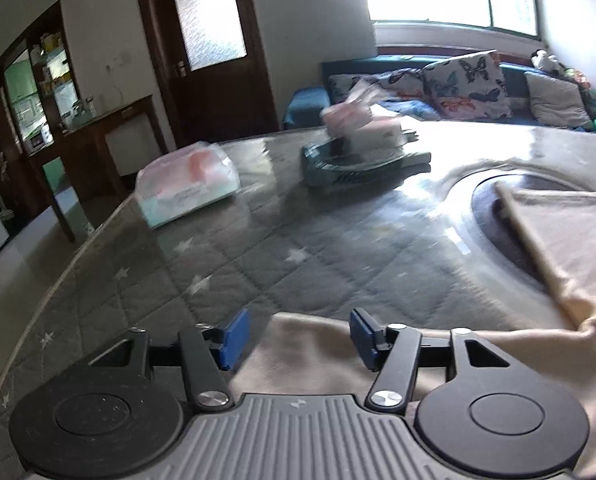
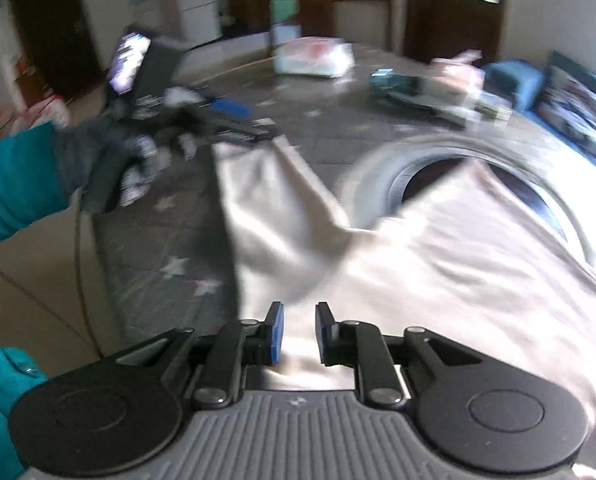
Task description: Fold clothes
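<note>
A beige garment (image 1: pixel 570 240) (image 2: pixel 458 260) lies spread on the glass-topped table (image 1: pixel 218 264), over a grey quilted cover with stars. My left gripper (image 1: pixel 298 338) is open, its blue pads wide apart above an edge of the cloth. In the right wrist view the left gripper (image 2: pixel 238 120) shows blurred at the far tip of a long flap of the garment, held by a gloved hand (image 2: pixel 98 160) in a teal sleeve. My right gripper (image 2: pixel 300 334) is open with a narrower gap, low over the near part of the garment. No cloth is pinched between its pads.
A plastic-wrapped tissue pack (image 1: pixel 186 190) (image 2: pixel 314 56) and a stack of flat boxes with a pink pack (image 1: pixel 362 148) (image 2: pixel 426 88) sit at the far side. A dark round inset (image 1: pixel 498 216) lies under the garment. A lit screen (image 2: pixel 130 60) stands far left. The table edge (image 1: pixel 58 276) curves left.
</note>
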Demonstrator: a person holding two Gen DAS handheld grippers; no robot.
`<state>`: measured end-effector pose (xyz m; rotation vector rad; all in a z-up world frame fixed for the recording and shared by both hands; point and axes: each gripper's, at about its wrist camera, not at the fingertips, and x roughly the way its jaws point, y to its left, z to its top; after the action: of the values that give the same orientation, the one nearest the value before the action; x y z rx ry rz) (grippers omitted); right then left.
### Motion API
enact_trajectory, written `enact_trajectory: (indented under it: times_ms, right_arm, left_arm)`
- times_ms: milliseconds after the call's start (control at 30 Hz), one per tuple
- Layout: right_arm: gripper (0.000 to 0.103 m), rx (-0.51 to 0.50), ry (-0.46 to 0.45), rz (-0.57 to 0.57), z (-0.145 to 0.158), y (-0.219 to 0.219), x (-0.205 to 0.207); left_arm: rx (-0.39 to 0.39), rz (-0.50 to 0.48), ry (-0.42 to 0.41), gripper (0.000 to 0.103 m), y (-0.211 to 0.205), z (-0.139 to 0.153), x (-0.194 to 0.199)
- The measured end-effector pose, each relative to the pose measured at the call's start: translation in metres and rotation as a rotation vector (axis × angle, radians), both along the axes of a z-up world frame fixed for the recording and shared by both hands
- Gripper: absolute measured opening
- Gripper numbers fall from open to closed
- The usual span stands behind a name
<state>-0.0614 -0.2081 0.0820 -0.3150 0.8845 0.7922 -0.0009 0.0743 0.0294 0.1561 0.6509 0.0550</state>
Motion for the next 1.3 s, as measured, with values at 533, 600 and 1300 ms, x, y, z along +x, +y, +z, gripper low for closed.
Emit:
enact_trajectory:
  times_ms: [533,600,1300]
  right_arm:
    - [0.022,-0.095,-0.020,-0.736,-0.033,-0.203,0.029]
    - [0.022,-0.101,-0.021,-0.781,-0.037,-0.217,0.029]
    - [0.028,-0.115,-0.045,-1.133,-0.046,-0.293,0.014]
  left_arm:
    - [-0.103,-0.465,-0.008,0.067,-0.155,0.030,-0.037]
    - [-0.107,-0.517,0.004,0.067,-0.173,0.027,-0.041]
    - [-0.069,-0.708,0.093,0.067,-0.231,-0.009,-0.074]
